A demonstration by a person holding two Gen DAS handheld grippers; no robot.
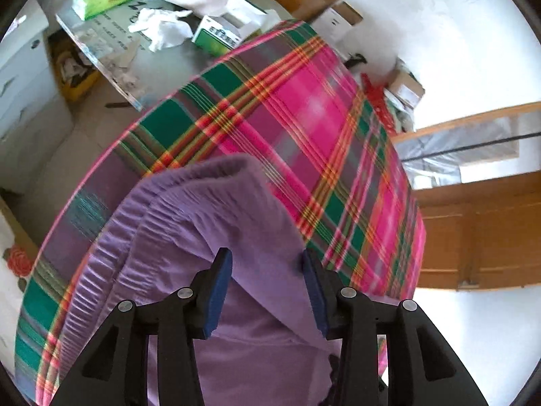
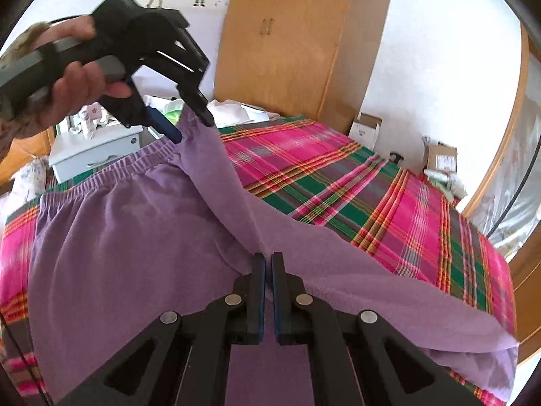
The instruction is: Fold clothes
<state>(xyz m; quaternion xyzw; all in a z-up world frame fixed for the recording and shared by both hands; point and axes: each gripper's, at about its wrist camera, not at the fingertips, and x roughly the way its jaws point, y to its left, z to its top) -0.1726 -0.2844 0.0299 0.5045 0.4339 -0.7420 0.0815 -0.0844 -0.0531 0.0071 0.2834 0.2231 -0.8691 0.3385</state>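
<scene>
We had the right gripper pinched on the purple shorts; left gripper gaped, gripping nothing. Regrasp waistband squarely.

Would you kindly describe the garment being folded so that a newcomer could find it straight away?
Look at the bed with the pink and green plaid cover. On its near side lie the lilac trousers, plain and soft. The gathered elastic waistband and the single colour set them apart from the checked cloth beneath.
</scene>
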